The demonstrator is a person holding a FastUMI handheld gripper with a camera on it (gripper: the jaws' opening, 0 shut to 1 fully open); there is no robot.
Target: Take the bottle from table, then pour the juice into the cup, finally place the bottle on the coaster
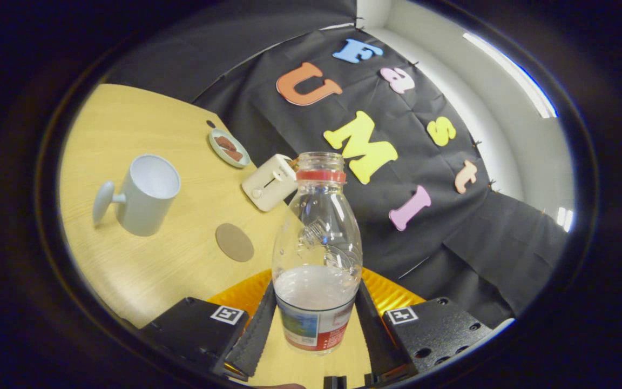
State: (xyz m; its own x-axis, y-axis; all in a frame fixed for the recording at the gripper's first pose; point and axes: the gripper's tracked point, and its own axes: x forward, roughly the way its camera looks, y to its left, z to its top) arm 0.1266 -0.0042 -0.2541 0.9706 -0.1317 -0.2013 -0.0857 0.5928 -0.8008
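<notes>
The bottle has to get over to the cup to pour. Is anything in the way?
No. The gripper is shut on the bottle. Between it and the cup lies bare table. The flat coaster sits near the path; the toaster stands off to the side.

The gripper [315, 324] was held tilted over the counter [143, 265], with its jaws drawn in on either side of the bottle [316, 259]. Both fingers [254, 335] were pressed against the bottle's lower, labelled part, and the bottle was carried between them.

Toaster [270, 181] partly hidden behind bottle [316, 254]
</notes>
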